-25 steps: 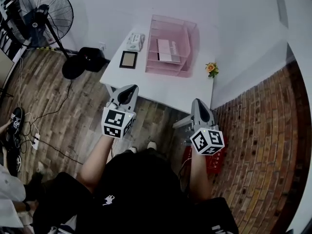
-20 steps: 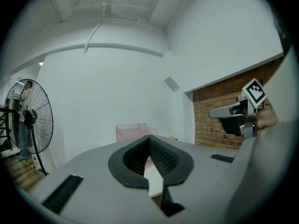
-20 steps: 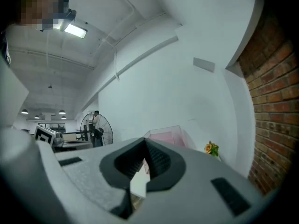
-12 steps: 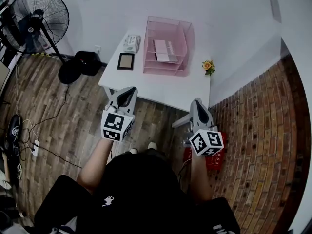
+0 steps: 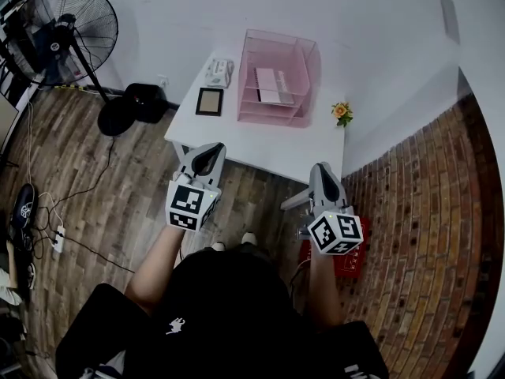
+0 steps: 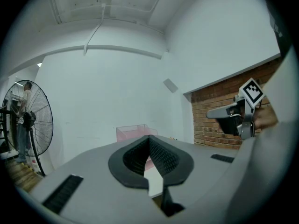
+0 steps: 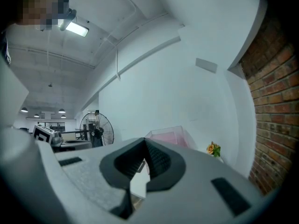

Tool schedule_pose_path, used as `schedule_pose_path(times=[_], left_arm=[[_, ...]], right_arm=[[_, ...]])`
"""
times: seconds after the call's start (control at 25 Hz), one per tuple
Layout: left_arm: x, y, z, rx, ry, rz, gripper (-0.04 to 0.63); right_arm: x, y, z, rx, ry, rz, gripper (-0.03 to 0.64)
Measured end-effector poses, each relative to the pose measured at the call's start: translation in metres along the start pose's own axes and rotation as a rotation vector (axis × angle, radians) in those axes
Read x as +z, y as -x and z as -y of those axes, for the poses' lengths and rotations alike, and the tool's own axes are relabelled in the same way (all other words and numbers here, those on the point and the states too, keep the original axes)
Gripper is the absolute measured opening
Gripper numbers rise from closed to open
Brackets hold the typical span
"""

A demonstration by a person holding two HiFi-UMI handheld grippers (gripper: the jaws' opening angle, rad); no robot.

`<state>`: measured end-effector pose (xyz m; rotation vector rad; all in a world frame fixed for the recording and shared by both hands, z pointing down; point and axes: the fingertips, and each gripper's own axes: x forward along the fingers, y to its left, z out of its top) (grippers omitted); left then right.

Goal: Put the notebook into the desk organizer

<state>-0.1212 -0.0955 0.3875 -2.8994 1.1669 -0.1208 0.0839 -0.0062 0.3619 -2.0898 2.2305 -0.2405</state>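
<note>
**Head view, left to right.** The left gripper hangs short of the table, jaws shut on nothing. Beyond it the notebook, as we read the flat dark-edged slab, lies on the table just left of the organizer, outside it. A pale sheet lies on one organizer shelf; we cannot tell what it is. The right gripper also hangs short of the table, jaws closed and empty.

**Hazards, as we judge them:**
- The notebook lies flat, so jaws may skid over its cover or push it toward the table's left edge.
- A pinch at one corner may let it droop and catch a shelf front.
- The light organizer may slide back if struck.
- The pale sheet may block that shelf.
- The flower stands near the organizer's right and could be knocked.
</note>
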Motion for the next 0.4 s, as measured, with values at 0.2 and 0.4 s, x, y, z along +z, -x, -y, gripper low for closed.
schedule_pose_path(times=[0.2, 0.4], left_arm=[[-0.0053, 0.0023, -0.0054, 0.006, 0.013, -0.003, 0.002], [-0.0084, 0.0011, -0.0100, 0.006, 0.016, -0.012, 0.002]], right_arm=[[-0.0014, -0.0018, -0.0038, -0.008, 0.006, 0.001, 0.002], [-0.0052, -0.0070, -0.0046, -0.010, 0.013, -0.011, 0.002]])
